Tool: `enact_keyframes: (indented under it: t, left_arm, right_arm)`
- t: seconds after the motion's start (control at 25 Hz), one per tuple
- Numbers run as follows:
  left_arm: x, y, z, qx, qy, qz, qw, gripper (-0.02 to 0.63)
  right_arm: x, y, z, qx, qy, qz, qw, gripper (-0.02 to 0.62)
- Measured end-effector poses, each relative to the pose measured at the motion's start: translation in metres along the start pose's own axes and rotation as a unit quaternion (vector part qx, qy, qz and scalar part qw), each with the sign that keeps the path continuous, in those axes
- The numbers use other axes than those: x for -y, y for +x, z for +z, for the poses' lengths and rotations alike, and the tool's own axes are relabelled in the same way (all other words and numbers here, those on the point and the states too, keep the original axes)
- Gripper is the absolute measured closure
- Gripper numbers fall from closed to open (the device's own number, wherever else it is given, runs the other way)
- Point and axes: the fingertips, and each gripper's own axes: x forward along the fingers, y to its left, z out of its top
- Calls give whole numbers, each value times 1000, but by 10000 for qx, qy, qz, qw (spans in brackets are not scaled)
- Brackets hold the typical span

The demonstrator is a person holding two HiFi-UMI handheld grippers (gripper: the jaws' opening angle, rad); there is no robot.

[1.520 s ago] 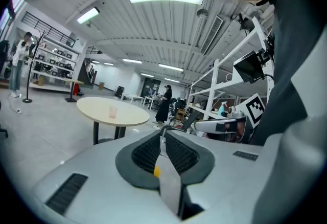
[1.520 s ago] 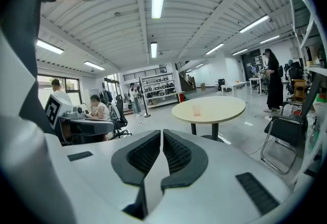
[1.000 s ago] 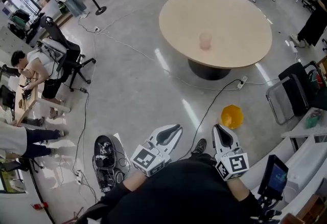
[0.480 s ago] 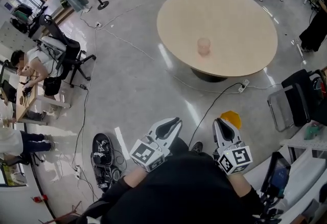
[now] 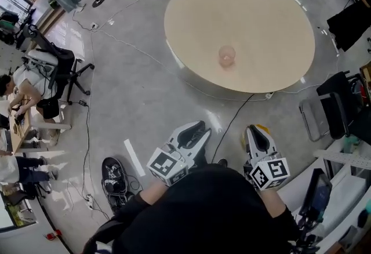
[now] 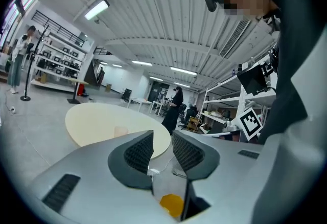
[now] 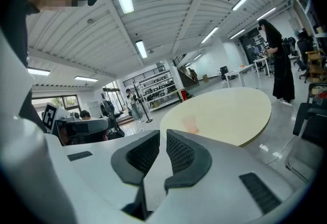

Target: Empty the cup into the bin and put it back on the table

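Observation:
A pale pink translucent cup (image 5: pixel 226 55) stands upright on the round beige table (image 5: pixel 261 9), well ahead of both grippers. It shows small in the left gripper view (image 6: pixel 121 131) and in the right gripper view (image 7: pixel 191 125). My left gripper (image 5: pixel 197 127) is held over the floor; its jaws have just been opening and stand apart with nothing between them (image 6: pixel 162 149). My right gripper (image 5: pixel 255 130) is shut and empty (image 7: pixel 162 149). The yellow bin (image 5: pixel 264 127) sits on the floor, mostly hidden behind the right gripper; it peeks out low between the left jaws (image 6: pixel 171 203).
Cables (image 5: pixel 232 119) trail across the grey floor toward the table base. Office chairs (image 5: pixel 55 61) and seated people are at the left, a folding chair (image 5: pixel 322 111) and shelving at the right. A black bag (image 5: pixel 113 174) lies on the floor. A person in black (image 7: pixel 278 59) stands beyond the table.
The table and cup have drawn nearer and lower in the head view as both grippers moved forward. The yellow bin slid behind the right gripper. The left jaws have parted.

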Motion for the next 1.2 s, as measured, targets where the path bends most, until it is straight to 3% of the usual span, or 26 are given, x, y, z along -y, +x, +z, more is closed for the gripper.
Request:
enact_keyframes:
  t: [0.24, 0.48, 0.8, 1.2]
  left_arm:
    - [-81, 41, 34, -206, -97, -310, 9993, 464]
    - [-148, 72, 45, -357, 17, -842, 9958, 443]
    - [-199, 135, 18, -861, 369, -1036, 9902, 421]
    - [-233, 220, -22, -1479, 715, -975, 9816, 400]
  right_arm:
    - [12, 76, 27, -79, 211, -408, 9989, 563]
    - [15, 138, 45, -94, 272, -711, 9971, 529]
    - [58, 189, 35, -460, 8, -883, 9950, 412]
    - [128, 247, 14, -605, -500, -715, 9943, 400]
